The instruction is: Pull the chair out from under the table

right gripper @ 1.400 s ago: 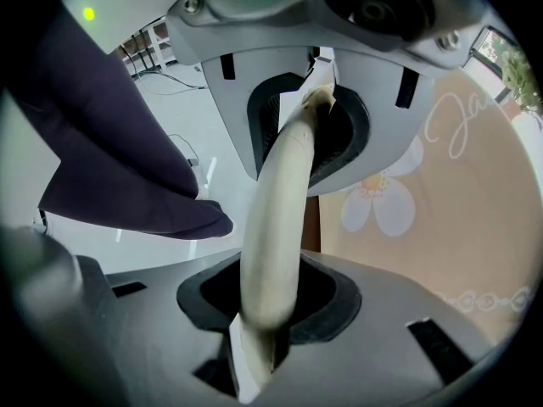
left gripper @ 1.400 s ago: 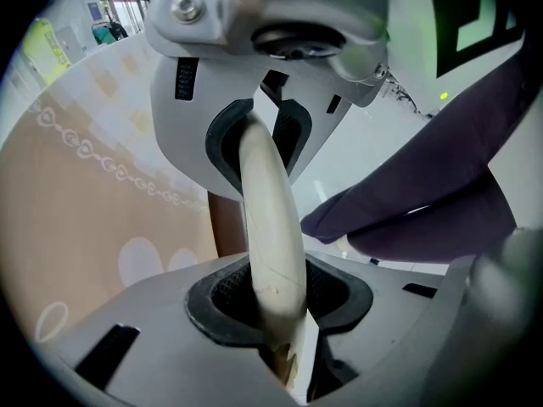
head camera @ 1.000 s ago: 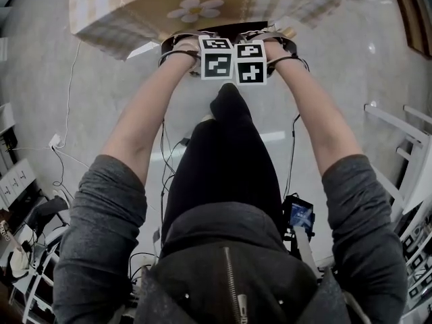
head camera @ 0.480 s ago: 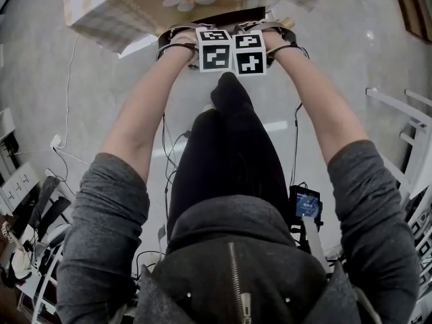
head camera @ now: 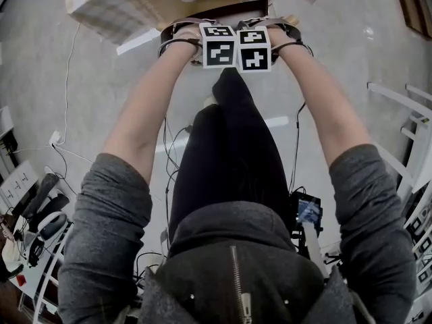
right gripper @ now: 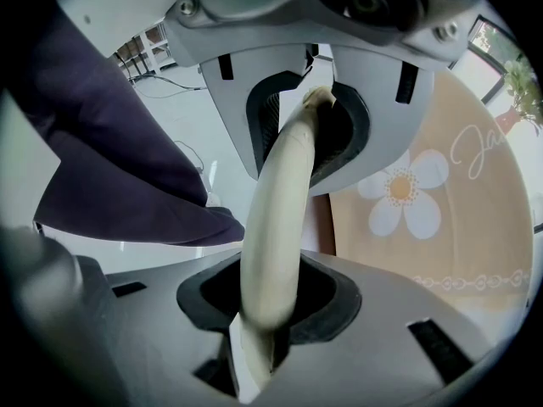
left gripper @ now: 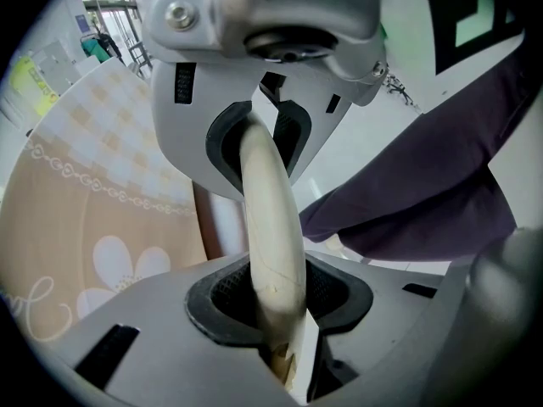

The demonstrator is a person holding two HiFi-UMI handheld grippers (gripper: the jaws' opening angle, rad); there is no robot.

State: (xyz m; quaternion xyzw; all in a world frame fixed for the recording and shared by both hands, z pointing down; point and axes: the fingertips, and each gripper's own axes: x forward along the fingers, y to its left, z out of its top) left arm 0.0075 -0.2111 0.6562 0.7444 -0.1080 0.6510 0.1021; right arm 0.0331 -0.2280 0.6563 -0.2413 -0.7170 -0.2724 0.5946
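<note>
Left gripper [left gripper: 267, 227] and right gripper [right gripper: 284, 219] clamp the chair rail [right gripper: 293, 164]; seat [head camera: 226, 10] looks mostly under the table [head camera: 128, 5], so most pulling remains

Overhead looking down, close views share table [head camera: 101, 9]

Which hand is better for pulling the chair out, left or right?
Neither wins: the left gripper and right gripper both clamp the cream chair rail, side by side, so pull with both.
</note>
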